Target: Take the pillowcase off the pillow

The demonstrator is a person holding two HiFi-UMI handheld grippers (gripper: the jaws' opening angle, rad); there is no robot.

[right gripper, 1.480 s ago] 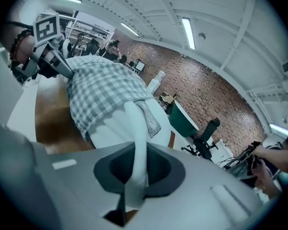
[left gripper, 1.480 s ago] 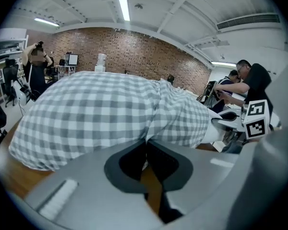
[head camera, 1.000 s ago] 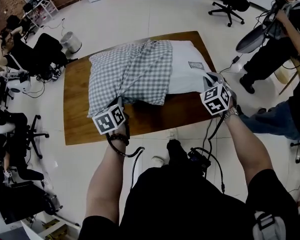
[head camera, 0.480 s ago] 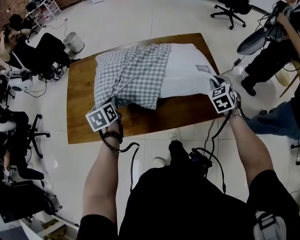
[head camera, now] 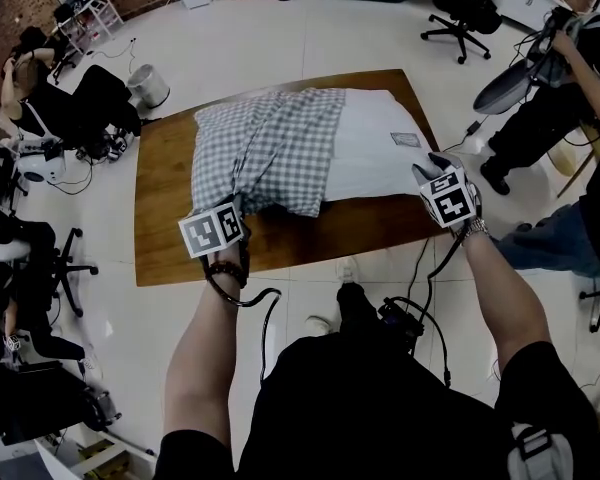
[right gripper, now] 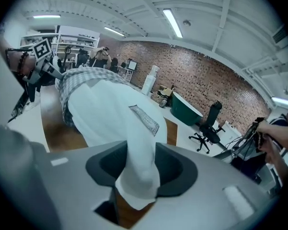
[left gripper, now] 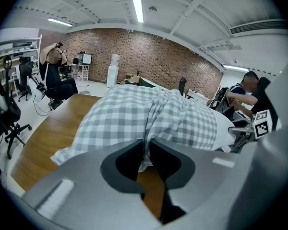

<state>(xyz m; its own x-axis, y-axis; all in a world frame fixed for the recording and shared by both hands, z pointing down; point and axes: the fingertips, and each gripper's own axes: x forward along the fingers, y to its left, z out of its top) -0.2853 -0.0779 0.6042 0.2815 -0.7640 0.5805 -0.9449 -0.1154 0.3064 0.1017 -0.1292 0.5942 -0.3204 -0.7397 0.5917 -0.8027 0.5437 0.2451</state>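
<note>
Table (head camera: pixel 165 228), centre of floor, long side left to right.

- On table, toward far edge and right end: pillow (head camera: pixel 375 153), lying flat, lengthwise along table.
- Over left and middle of pillow: pillowcase (head camera: pixel 265 153), open end toward right; right part of pillow outside it.
- On uncovered right part, near far right corner: label (head camera: pixel 405 139).
- On floor beyond far left corner of table: bin (head camera: pixel 147 85).
- Further left, by desks: seated person (head camera: pixel 50 108).
- Behind table, far right: office chair (head camera: pixel 462 3).
- Right of table, apart from it: second person (head camera: pixel 570 78).
</note>
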